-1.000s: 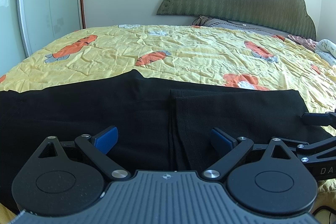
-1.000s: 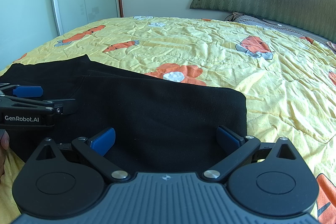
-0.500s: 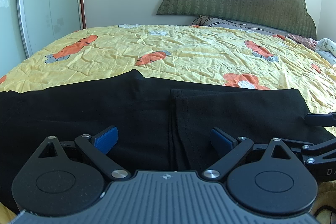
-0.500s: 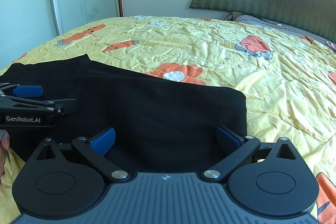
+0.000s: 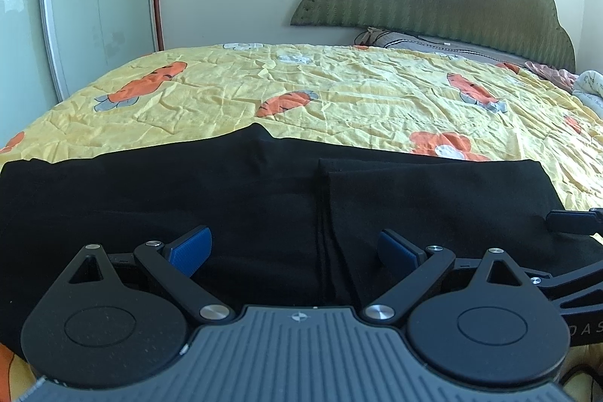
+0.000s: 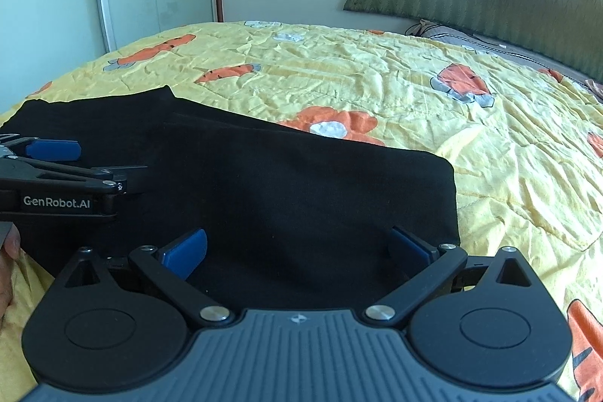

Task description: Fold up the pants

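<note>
One pair of black pants (image 5: 233, 206), long axis left-right.

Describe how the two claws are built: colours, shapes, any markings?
Both match: the left claw and right claw have black linkage arms, silver rivets, blue ribbed pads, round black discs and a ribbed grey housing. The left's side reads "GenRobot.AI" in white.
</note>
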### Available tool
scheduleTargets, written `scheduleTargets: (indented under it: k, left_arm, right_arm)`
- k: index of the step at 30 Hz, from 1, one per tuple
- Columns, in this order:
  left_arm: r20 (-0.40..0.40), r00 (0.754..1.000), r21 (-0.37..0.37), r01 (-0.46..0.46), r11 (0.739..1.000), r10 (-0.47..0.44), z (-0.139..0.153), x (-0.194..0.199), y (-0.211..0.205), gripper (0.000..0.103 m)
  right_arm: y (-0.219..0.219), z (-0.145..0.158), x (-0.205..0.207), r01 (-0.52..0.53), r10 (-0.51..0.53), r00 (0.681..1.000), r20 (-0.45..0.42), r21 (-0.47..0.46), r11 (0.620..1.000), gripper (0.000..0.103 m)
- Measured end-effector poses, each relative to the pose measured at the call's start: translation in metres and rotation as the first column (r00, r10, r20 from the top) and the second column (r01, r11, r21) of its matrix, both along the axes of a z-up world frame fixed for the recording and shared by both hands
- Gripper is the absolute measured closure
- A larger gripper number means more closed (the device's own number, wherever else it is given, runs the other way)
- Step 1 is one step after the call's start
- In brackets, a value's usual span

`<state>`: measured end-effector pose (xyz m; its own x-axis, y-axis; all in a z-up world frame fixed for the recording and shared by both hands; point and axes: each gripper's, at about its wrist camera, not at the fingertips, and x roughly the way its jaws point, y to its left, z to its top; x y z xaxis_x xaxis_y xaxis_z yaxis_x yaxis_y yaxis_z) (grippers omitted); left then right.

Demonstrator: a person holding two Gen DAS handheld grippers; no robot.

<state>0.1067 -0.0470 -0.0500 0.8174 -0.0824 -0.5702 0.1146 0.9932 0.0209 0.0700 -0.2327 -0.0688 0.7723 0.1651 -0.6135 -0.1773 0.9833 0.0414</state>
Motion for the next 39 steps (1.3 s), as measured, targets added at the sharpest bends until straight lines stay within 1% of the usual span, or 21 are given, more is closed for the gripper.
scheduleTargets:
  k: [2, 3, 6, 8, 13, 18, 32, 35, 36, 37, 39]
  left_arm:
    - [-0.001, 1.0, 0.02, -0.02, 1.0, 0.02, 0.002, -0.003, 0.003, 0.006]
    - [-0.006, 1.0, 0.025, -0.026, 0.999, 0.026, 0.002, -0.003, 0.005, 0.004]
    - [-0.012, 0.999, -0.002, -0.036, 0.999, 0.036, -0.002, -0.004, 0.012, 0.0]
    - [-0.012, 0.999, -0.004, -0.041, 0.999, 0.041, -0.003, -0.003, 0.012, 0.0]
    - [-0.007, 0.999, 0.021, -0.038, 0.999, 0.038, -0.004, -0.003, 0.009, 0.0]
    - [-0.011, 0.999, 0.007, -0.038, 0.999, 0.038, -0.004, -0.003, 0.01, 0.0]
    - [-0.015, 0.999, 0.005, -0.032, 0.999, 0.032, -0.002, -0.002, 0.011, 0.0]
    - [-0.031, 0.999, -0.011, -0.011, 1.0, 0.011, 0.004, -0.006, 0.018, 0.001]
    - [-0.037, 0.999, -0.021, -0.003, 1.0, 0.003, 0.008, -0.009, 0.023, 0.001]
    - [-0.039, 0.999, -0.027, -0.005, 1.0, 0.004, 0.011, -0.012, 0.028, 0.001]
    - [-0.036, 0.999, -0.025, -0.025, 0.999, 0.024, 0.019, -0.02, 0.044, 0.001]
  right_arm:
    - [0.0, -0.001, -0.002, 0.0, 0.0, 1.0, 0.005, 0.008, 1.0, 0.0]
    - [-0.001, -0.002, -0.003, -0.001, 0.001, 1.0, 0.007, 0.014, 1.0, 0.0]
    - [-0.002, -0.002, -0.001, -0.007, 0.007, 1.0, 0.005, 0.022, 1.0, 0.0]
    - [-0.002, -0.001, -0.001, -0.008, 0.008, 1.0, 0.006, 0.02, 1.0, 0.0]
    - [-0.002, 0.0, -0.001, -0.007, 0.007, 1.0, 0.009, 0.016, 1.0, 0.0]
    - [-0.003, -0.001, -0.001, -0.007, 0.007, 1.0, 0.013, 0.017, 1.0, 0.0]
    - [-0.002, -0.001, -0.002, -0.007, 0.007, 1.0, 0.013, 0.014, 1.0, 0.0]
    - [0.001, 0.003, -0.004, 0.024, -0.024, 1.0, 0.015, 0.004, 1.0, 0.0]
    - [0.004, 0.007, -0.007, 0.038, -0.038, 0.999, 0.027, 0.001, 0.999, 0.0]
    - [0.008, 0.012, -0.01, 0.024, -0.024, 0.998, 0.052, 0.002, 1.0, 0.0]
    - [0.021, 0.025, -0.017, -0.046, 0.044, 0.993, 0.106, 0.012, 0.999, 0.0]
